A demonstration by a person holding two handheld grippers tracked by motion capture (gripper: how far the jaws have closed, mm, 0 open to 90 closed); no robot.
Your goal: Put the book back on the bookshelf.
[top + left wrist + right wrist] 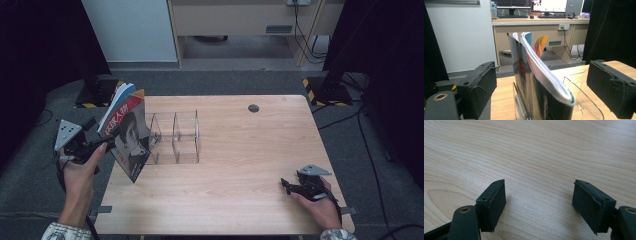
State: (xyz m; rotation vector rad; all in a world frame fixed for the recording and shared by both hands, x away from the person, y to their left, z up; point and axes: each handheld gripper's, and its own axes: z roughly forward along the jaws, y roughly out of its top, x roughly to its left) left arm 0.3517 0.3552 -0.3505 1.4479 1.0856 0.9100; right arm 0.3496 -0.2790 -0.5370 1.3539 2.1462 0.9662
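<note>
A magazine with a red title band and a portrait cover stands tilted at the left end of a clear acrylic rack on the wooden table. Its pages fan out at the top. My left gripper is at the magazine's left side, held by a hand. In the left gripper view the magazine stands between the two black jaws with a gap on each side, so my left gripper is open; a rack divider shows beside it. My right gripper rests low at the front right, and in its own view my right gripper is open over bare wood.
A round cable hole sits near the table's far edge. Black stands with yellow-and-black bases stand on the floor at the back left and back right. A wooden desk and a white panel lie beyond.
</note>
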